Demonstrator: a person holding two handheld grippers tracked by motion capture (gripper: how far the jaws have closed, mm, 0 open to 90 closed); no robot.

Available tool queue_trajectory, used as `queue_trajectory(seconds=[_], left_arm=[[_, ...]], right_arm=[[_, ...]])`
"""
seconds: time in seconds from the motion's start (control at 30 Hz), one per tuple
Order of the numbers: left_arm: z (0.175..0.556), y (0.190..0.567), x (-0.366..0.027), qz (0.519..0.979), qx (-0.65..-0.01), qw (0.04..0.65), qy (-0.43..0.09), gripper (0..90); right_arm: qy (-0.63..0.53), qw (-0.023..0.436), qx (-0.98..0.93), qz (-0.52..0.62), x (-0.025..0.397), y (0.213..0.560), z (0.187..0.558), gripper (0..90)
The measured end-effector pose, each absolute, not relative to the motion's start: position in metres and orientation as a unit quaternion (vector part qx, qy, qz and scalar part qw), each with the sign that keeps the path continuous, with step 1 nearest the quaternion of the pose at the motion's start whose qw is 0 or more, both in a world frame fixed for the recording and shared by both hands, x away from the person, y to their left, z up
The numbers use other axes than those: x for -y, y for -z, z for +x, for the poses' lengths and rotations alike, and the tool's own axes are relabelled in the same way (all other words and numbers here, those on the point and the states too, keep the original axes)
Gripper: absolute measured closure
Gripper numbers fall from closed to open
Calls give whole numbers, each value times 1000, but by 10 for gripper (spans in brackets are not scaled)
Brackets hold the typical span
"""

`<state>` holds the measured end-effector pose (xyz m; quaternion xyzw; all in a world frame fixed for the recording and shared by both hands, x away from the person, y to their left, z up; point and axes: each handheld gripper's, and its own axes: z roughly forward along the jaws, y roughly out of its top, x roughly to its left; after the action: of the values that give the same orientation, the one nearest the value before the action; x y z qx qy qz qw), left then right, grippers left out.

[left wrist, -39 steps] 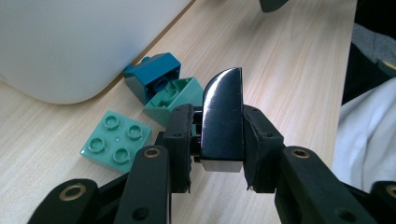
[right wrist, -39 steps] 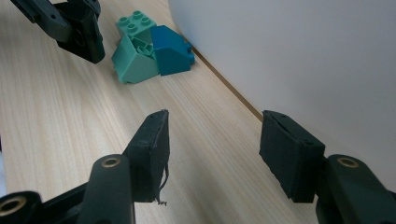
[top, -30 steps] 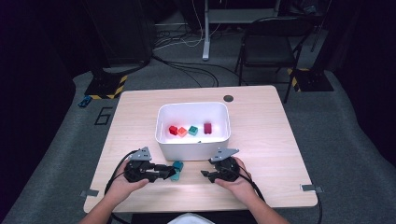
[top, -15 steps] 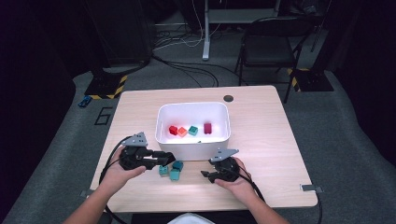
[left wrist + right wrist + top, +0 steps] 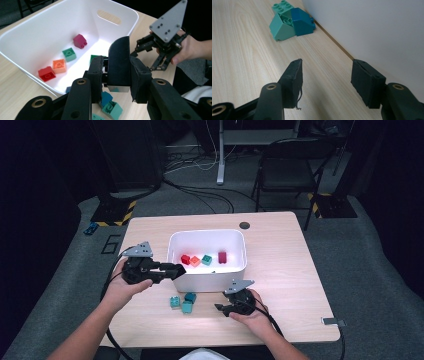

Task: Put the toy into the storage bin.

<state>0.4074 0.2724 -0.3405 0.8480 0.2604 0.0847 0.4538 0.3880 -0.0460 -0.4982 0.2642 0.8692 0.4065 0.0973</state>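
L to R across the table (image 5: pixel 280 250): the left gripper (image 5: pixel 181 270) hung at the 8 o'clock corner of the white bin (image 5: pixel 207 232), raised to rim level and angled in over the wall, prob. lined up to drop or fetch a block. Its jaws stood close together. A pale sliver showed low between them, but whether anything was gripped couldn't be told. Inside the bin lay four blocks, apart from one another: red (image 5: pixel 185 259), orange (image 5: pixel 195 261), green (image 5: pixel 206 260) and dark red (image 5: pixel 222 257). Three teal blocks (image 5: pixel 186 307) sat bunched on the tabletop at the bin's 6 to 7 o'clock, just outside the front wall, apparently next in line for sorting. The right gripper (image 5: pixel 220 308) rested low at the bin's 5 o'clock, jaws spread wide and empty, nose toward the cluster, likely waiting its turn.

The high view gave the overall layout, incl. both of the person's forearms. The left gripper view added the bin's handle slot, a further green piece by the jaws and the right gripper's grey plate at 2 o'clock. The right gripper view ran along the bin's front wall & showed the teal blocks leaning together at 11 o'clock, one studs-up, touching the wall's foot.
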Motion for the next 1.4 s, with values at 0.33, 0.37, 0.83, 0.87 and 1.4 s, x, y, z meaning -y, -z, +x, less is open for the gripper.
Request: queue_trajectory(seconds=[0.33, 0.37, 0.83, 0.87, 1.4], left_arm=[[434, 332, -262, 846, -264, 453, -96, 663], [436, 332, -260, 847, -263, 453, -95, 663], [465, 333, -238, 841, -269, 461, -91, 663], [467, 332, -236, 842, -270, 459, -90, 663], [502, 341, -192, 839, -266, 466, -91, 663]], right_arm=[[-405, 98, -870, 262, 46, 499, 388, 422], [-405, 99, -871, 261, 46, 499, 389, 422], [-403, 100, -871, 261, 46, 501, 389, 422], [-403, 99, -871, 263, 46, 501, 388, 422], [-404, 97, -871, 261, 46, 501, 388, 422]])
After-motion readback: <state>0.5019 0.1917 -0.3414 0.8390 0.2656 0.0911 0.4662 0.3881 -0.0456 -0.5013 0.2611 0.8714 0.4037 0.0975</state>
